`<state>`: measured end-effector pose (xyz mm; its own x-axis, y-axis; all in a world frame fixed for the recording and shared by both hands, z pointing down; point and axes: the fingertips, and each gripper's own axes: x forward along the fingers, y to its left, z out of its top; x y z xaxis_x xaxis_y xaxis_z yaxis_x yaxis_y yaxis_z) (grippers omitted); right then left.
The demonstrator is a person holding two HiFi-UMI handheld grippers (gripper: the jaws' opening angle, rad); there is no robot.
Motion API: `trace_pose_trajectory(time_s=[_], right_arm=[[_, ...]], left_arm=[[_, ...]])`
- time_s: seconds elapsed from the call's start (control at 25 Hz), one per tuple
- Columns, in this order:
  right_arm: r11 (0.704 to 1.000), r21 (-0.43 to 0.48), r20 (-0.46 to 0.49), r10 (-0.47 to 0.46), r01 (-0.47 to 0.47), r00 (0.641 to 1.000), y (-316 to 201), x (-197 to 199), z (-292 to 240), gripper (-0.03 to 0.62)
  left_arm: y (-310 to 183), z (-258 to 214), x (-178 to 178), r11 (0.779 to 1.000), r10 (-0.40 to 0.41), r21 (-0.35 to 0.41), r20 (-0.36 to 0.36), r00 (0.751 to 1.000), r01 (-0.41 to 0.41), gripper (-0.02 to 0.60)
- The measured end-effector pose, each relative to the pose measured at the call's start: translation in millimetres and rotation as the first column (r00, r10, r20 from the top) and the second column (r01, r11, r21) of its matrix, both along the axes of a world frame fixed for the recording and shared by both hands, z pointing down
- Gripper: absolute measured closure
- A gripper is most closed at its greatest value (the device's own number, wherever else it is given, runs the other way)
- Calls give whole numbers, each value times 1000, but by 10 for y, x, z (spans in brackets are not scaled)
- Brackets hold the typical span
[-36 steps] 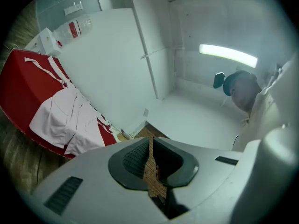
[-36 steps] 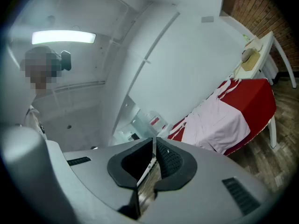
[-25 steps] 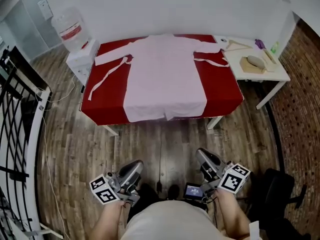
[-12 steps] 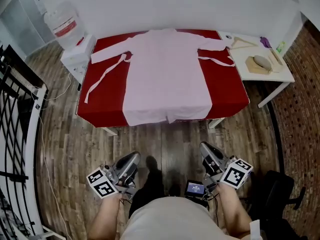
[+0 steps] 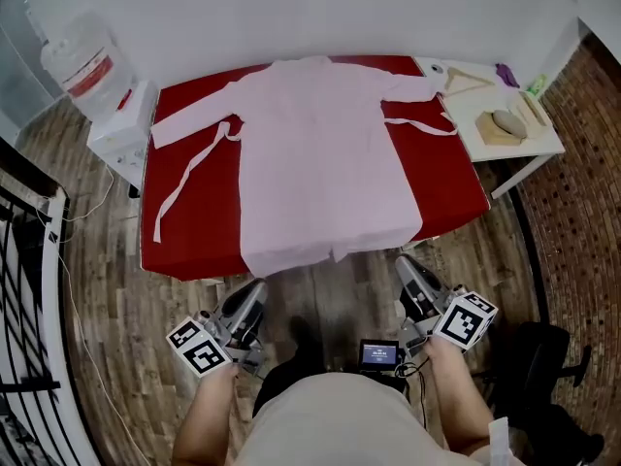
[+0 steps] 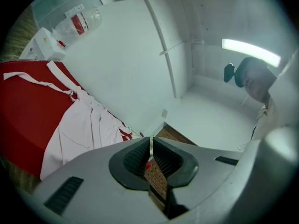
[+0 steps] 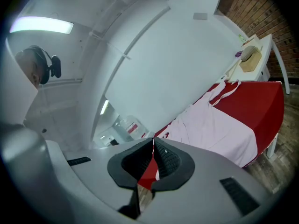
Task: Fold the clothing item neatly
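Both grippers now sit closer to the near edge of the red-covered table (image 5: 194, 231) than a second ago, and the table fills more of the head view. The left gripper (image 5: 255, 291) is low at the left over the wooden floor (image 5: 116, 299), pointing toward the table, its jaws clenched together with nothing between them, as the left gripper view (image 6: 151, 143) shows. The right gripper (image 5: 407, 266) is just short of the table's near right corner, its jaws likewise pressed shut and empty in the right gripper view (image 7: 153, 144). The pink robe (image 5: 325, 153) lies flat along the middle of the table, collar toward the wall, sleeves spread to either side, its hem hanging over the near edge. A long belt (image 5: 189, 178) trails from its left side across the red cover. A white side table (image 5: 505, 139) stands at the right with a wooden hanger (image 5: 466, 81) on it, and a water bottle (image 5: 82, 66) stands at the far left.
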<state>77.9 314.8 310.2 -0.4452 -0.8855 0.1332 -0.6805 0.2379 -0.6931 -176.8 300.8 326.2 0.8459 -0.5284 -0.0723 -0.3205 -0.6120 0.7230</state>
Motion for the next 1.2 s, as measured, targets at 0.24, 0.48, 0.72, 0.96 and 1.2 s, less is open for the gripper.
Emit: trace_pose_trajectory(time_s=[0.24,0.48,0.72,0.96,1.2], right_arm=[[999,-1,-43,53,-53,998,-330,-70,-46,588],[995,-2,-74,100,-100,992,-479,13,-94,588],[992,16,-79,124,-123,989,-723,120,-126,588],[993,18,-63,120,-119,991,-1073,240,-55,588],[994,2,-48,105,-105,993,-1605,495,85,588]], left_arm=[[-403,31,-195,1000,25,-6,-13,1000,-25,575],[-568,41,-310,1000,21,-15,-49,999,-22,575],[-755,52,-346,1000,21,-16,-43,999,-21,575],[-1014,51,-258,1000,19,-13,-22,1000,-19,575],[-1483,118,-88,999,-22,-25,12,1000,23,575]])
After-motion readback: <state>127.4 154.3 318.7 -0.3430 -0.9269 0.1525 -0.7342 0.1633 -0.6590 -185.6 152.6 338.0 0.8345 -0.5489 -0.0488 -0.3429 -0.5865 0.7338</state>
